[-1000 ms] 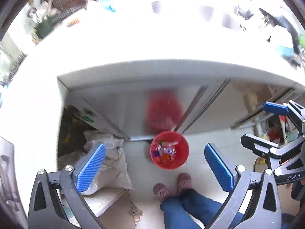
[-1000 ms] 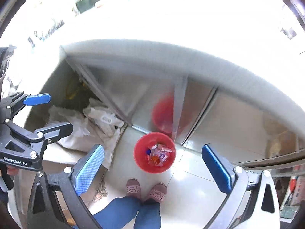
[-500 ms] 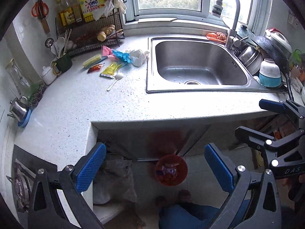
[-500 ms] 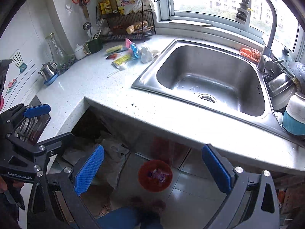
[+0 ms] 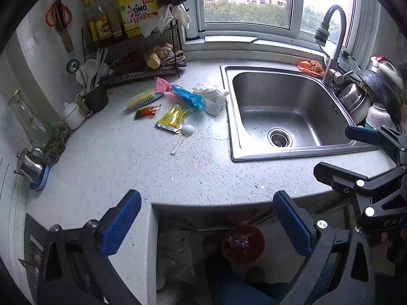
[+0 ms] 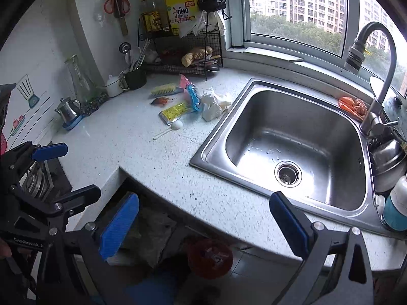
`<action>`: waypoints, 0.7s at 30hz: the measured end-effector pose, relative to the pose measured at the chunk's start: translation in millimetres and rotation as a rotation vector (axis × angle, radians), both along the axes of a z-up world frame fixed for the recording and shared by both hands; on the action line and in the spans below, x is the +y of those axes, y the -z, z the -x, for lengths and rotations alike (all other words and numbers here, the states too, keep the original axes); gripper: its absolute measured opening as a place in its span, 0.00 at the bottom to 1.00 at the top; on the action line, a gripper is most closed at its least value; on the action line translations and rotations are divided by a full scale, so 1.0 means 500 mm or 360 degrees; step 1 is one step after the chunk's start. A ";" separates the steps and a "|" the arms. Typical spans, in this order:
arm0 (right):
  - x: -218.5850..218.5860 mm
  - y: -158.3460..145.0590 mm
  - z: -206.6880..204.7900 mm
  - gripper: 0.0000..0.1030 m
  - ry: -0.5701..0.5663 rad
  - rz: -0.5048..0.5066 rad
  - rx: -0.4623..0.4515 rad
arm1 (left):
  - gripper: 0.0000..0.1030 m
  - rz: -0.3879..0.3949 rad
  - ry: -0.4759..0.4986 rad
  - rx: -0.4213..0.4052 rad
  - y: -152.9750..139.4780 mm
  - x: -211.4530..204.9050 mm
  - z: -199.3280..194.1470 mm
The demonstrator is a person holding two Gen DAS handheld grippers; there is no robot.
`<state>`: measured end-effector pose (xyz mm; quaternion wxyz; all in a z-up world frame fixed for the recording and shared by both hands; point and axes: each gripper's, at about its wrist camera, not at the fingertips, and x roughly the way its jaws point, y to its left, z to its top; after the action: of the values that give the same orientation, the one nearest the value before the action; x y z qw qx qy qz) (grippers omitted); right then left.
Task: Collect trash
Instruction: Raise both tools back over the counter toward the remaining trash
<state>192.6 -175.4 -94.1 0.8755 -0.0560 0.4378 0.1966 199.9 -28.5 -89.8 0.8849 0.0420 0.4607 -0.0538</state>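
Observation:
Trash lies in a cluster on the white counter left of the sink: a yellow packet (image 5: 173, 118) (image 6: 175, 109), a small red sachet (image 5: 146, 112) (image 6: 160, 100), a blue and pink wrapper (image 5: 184, 94) (image 6: 191, 94), crumpled white tissue (image 5: 212, 97) (image 6: 213, 104) and a white plastic spoon (image 5: 182, 137) (image 6: 169, 129). A red bin (image 5: 243, 244) (image 6: 209, 258) with wrappers inside stands on the floor under the counter. My left gripper (image 5: 207, 221) and right gripper (image 6: 203, 223) are both open and empty, held at the counter's front edge, well short of the trash.
A steel sink (image 5: 287, 111) with a tall faucet (image 5: 330, 38) fills the right. A wire rack (image 5: 142, 58) with bottles, a utensil cup (image 5: 95, 97), a scrub brush (image 5: 142, 99) and a small kettle (image 5: 29, 165) line the back left. Dishes (image 5: 366, 96) stack right of the sink.
Both grippers have swung up from pointing down at the red bin on the floor to facing the counter, trash and sink. Their jaws stayed open and empty.

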 end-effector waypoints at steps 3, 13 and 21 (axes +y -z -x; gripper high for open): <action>0.028 0.001 -0.053 0.99 0.0013 0.0013 0.0010 | 0.99 0.0022 0.0015 0.0010 0.001 0.042 -0.061; 0.152 -0.004 -0.243 0.99 0.0004 0.0068 0.0038 | 0.99 0.0069 0.0053 0.0066 0.015 0.174 -0.266; 0.240 0.016 -0.370 0.99 -0.0026 0.0127 0.0091 | 0.99 0.0089 0.0086 0.0142 0.054 0.269 -0.383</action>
<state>377.7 -55.4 -102.1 0.8581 -0.0889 0.4695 0.1878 391.2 105.9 -117.0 0.8625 0.0273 0.4969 -0.0923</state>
